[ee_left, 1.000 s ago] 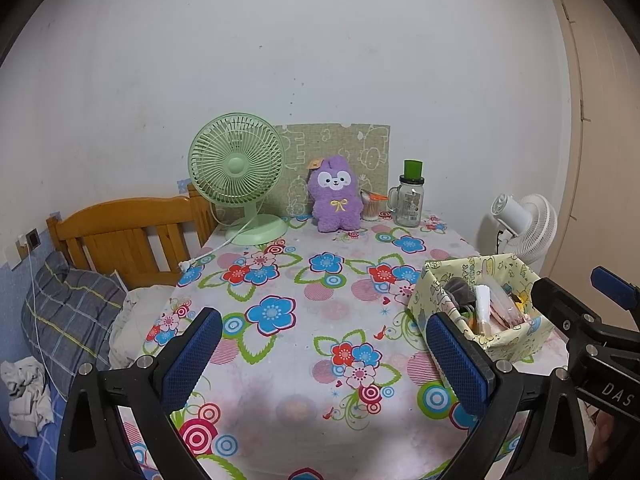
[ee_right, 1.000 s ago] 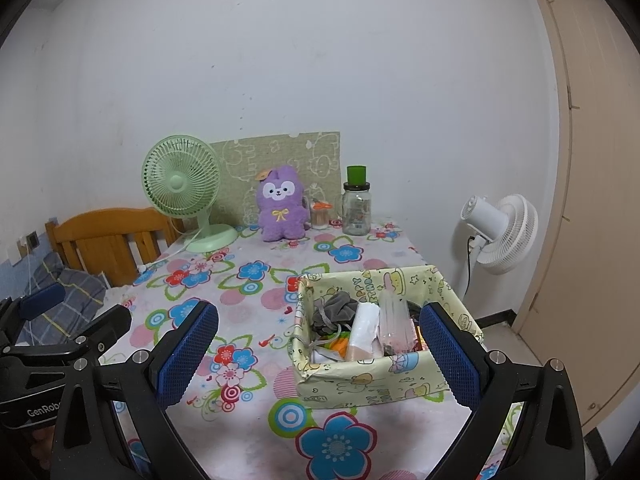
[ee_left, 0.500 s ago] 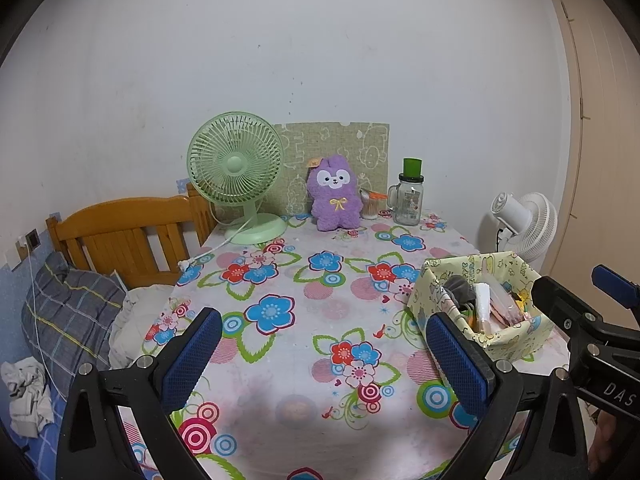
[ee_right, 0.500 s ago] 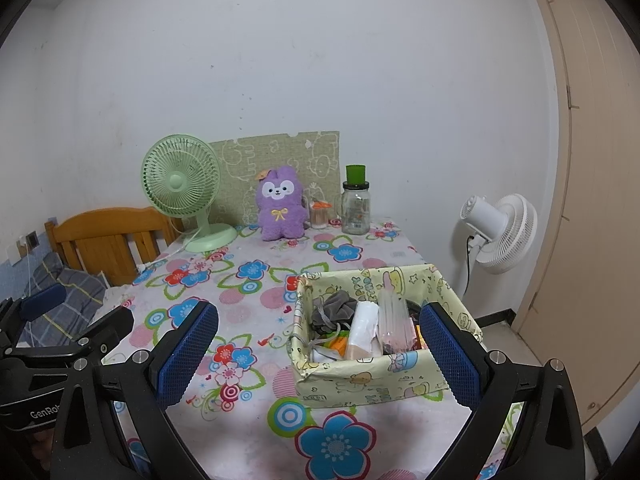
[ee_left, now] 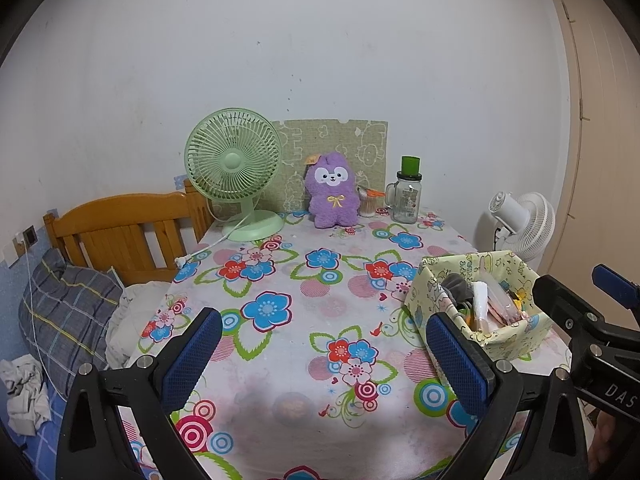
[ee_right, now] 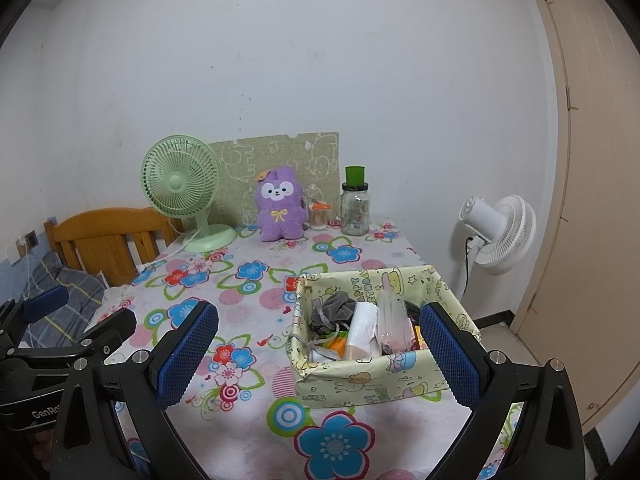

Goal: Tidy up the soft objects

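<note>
Table (ee_left: 304, 364) with flowered cloth fills the space ahead of both pairs of my fingers. White floor fan (ee_right: 498, 236) stands off the table, far ahead and right of my right fingers; wooden bed headboard (ee_left: 120, 232) is far ahead and left of my left ones. Green desk fan (ee_left: 236, 176) sits at the table's far edge, ahead-left of my left fingers. Yellow fabric basket (ee_right: 372, 376) lies between and just beyond my right fingers, holding a grey scrunchie-like soft item (ee_right: 334, 310), a white tube and clear packets; from the left view the same basket (ee_left: 500, 268) is just past my right-hand pad. Purple plush toy (ee_left: 331, 190) sits upright at the far edge, straight ahead of my left fingers, against a green board, just right of the green fan. Glass jar with green lid (ee_left: 408, 192) stands right of the plush, a small cup between them. Left gripper (ee_left: 324, 356): fingers wide apart, holding nothing. Right gripper (ee_right: 316, 352): fingers wide apart, holding nothing, above the near edge of the table.
</note>
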Motion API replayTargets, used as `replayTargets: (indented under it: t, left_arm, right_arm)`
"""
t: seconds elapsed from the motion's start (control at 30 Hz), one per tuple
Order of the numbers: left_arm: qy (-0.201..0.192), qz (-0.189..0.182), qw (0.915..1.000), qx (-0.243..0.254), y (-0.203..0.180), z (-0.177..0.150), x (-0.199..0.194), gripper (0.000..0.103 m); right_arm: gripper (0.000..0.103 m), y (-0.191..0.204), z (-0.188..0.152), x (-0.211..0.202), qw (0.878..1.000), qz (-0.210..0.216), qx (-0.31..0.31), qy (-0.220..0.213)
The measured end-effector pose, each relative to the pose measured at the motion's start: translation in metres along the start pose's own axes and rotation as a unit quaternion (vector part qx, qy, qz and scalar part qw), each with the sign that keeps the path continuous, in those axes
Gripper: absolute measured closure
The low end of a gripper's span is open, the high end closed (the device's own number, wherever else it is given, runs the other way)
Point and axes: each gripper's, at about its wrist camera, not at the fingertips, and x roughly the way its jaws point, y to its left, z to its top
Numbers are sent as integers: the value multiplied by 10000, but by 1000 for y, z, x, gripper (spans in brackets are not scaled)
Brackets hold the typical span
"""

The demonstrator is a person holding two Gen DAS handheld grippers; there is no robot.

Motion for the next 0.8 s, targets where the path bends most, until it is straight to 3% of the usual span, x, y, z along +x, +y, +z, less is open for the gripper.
replayTargets:
  t: [0.8]
  left_arm:
    - [72, 19, 10000, 16, -4, 0, 6, 0]
  right_arm:
    - [1, -2, 0, 3, 10000, -21, 11, 36]
